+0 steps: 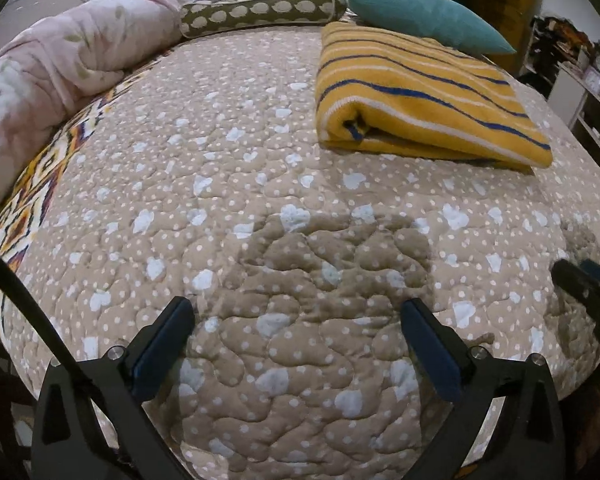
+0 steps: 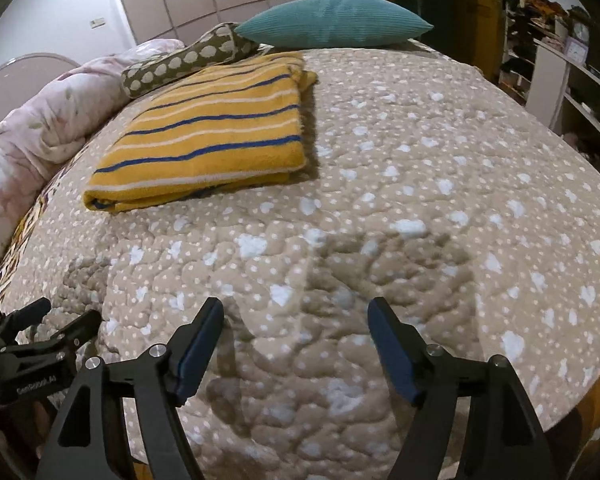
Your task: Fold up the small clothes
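Both wrist views look forward across a bed covered by a beige quilted bedspread with white dots and pale hearts (image 1: 228, 184). We hold the left gripper (image 1: 298, 360) and the right gripper (image 2: 296, 348) low over the near part of the bed, each with its blue-padded fingers spread wide apart and nothing between them; each casts a shadow on the quilt just ahead. The task's thing, a yellow terry cloth with blue and white stripes (image 1: 424, 96), lies farther up the bed, well apart from both grippers, and appears already folded into a flat rectangular stack of layers, its folded edge facing us. Behind it rests a teal ribbed cushion (image 2: 332, 20), touching or overlapping the cloth's far edge in the left view; beside that lies an olive bolster pillow with cream ovals (image 1: 260, 10), and a crumpled pink floral blanket (image 1: 56, 68) is heaped along the left side. We judge that the folding of this piece is largely complete, or that we stand between pieces. The next move calls either for reaching forward to the stack's near corners for one more fold, or for fetching another garment; none is visible on the bed.
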The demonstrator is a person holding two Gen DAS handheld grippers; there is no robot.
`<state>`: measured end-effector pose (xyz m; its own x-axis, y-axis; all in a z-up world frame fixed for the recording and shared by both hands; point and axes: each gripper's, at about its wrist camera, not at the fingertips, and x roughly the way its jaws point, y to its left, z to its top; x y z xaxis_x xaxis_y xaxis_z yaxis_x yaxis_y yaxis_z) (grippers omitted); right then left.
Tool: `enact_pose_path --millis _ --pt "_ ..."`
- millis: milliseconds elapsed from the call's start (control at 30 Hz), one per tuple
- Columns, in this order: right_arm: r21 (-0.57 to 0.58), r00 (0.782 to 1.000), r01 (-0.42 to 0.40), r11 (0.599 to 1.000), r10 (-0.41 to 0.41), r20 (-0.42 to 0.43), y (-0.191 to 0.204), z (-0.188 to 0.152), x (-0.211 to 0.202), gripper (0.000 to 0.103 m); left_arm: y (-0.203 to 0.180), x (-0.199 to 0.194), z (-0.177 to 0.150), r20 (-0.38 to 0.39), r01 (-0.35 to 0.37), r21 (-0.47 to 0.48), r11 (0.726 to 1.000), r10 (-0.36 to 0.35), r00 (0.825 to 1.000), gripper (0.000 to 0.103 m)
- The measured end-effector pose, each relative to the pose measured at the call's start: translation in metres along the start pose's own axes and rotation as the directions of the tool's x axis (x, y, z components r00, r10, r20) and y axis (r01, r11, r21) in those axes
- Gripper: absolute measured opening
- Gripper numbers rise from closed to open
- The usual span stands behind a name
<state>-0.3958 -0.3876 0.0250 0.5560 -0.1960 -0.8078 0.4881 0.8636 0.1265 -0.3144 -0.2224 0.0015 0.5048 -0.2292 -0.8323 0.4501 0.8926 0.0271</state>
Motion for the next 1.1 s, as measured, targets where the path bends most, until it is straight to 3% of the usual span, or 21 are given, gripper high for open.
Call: enact_pose_path --millis 167,300,400,500,833,1100 --pt "-0.047 1.000 0.010 0.999 -0.009 0.030 0.003 -0.008 0.001 0.081 -0.006 -0.007 -0.009 0.030 -0.054 -0.018 0.998 0.054 0.998 0.103" --pt "-0.025 0.998 -0.042 0.999 0.043 0.054 0.004 -0.011 0.003 0.099 -0.007 -0.011 -0.013 0.037 -0.056 -0.027 0.998 0.057 0.998 0.103" --pt "-0.064 0.999 -0.011 0.998 0.014 0.048 0.012 -0.012 0.006 0.102 -0.008 -0.013 -0.016 0.045 -0.053 -0.029 0.998 0.055 0.998 0.103" --pt "-0.115 0.998 0.040 0.993 -0.035 0.045 0.022 -0.015 0.009 0.102 -0.009 -0.014 -0.018 0.051 -0.057 -0.030 0.998 0.058 0.997 0.103" --pt "-0.068 0.999 0.035 0.997 -0.033 0.031 0.012 -0.003 0.011 0.102 -0.007 -0.013 -0.017 0.053 -0.056 -0.033 0.998 0.058 0.997 0.103" --pt "-0.075 0.996 0.079 0.994 -0.076 0.038 0.015 0.007 0.024 0.103 -0.006 -0.013 -0.017 0.041 -0.055 -0.033 0.998 0.056 0.998 0.103"
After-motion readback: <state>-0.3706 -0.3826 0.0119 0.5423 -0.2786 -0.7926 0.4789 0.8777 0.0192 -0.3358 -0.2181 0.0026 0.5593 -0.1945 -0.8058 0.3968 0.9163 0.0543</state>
